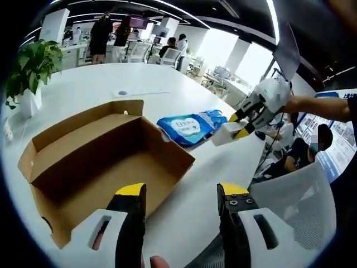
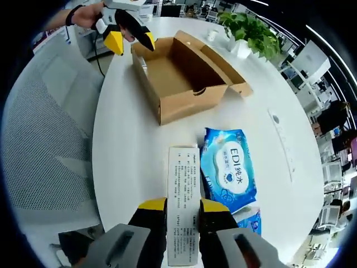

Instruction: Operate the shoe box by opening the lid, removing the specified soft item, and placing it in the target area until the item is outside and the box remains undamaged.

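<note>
White office table (image 2: 128, 151), open shoe box (image 1: 100, 162) empty. Your right gripper (image 2: 183, 215) clenched on flat white carton (image 2: 183, 190); blue wipes pack (image 2: 228, 170) at its 3 o'clock: soft, slippery, pinch edge. Left gripper (image 1: 181, 198) released.

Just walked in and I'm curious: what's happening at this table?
A person works two handheld claws at a white table. The cardboard shoe box lies open. The right claw is shut on a white printed slip beside a blue wipes pack lying outside the box. The left claw hangs open near the box.
</note>
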`<state>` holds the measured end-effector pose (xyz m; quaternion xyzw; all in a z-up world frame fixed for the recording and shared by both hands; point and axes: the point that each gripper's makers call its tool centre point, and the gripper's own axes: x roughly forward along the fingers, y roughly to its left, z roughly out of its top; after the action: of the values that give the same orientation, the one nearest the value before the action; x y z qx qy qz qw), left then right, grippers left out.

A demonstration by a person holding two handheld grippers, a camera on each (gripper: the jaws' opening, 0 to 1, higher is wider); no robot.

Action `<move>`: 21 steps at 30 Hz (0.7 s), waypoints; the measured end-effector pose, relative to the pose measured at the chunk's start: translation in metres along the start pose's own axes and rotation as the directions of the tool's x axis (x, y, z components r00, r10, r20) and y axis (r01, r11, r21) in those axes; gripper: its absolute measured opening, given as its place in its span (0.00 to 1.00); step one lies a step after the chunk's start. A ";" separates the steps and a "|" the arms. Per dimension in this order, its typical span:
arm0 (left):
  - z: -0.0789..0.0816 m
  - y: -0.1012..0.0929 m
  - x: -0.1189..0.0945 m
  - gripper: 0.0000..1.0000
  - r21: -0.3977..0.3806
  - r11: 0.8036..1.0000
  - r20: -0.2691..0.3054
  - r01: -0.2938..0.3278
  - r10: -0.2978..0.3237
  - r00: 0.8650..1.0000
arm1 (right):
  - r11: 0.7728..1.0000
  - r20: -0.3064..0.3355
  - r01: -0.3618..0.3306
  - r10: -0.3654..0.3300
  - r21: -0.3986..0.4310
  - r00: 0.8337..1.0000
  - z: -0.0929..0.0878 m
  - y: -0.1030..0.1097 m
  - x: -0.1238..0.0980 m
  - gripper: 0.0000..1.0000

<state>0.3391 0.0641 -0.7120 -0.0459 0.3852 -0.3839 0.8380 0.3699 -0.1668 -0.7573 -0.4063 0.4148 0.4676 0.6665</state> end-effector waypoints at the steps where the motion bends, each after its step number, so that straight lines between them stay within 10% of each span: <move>1: 0.001 -0.002 0.002 0.52 0.001 1.000 0.000 0.003 -0.003 1.000 | 1.000 0.000 0.000 0.000 0.007 1.000 -0.004 0.000 0.000 0.17; 21: -0.001 -0.021 0.026 0.52 -0.018 1.000 -0.008 0.003 -0.003 1.000 | 0.997 -0.019 0.023 -0.022 0.074 1.000 -0.065 -0.012 -0.027 0.17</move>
<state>0.3357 0.0320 -0.7208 -0.0525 0.3921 -0.3818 0.8353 0.3643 -0.2376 -0.7518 -0.3899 0.4333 0.4406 0.6827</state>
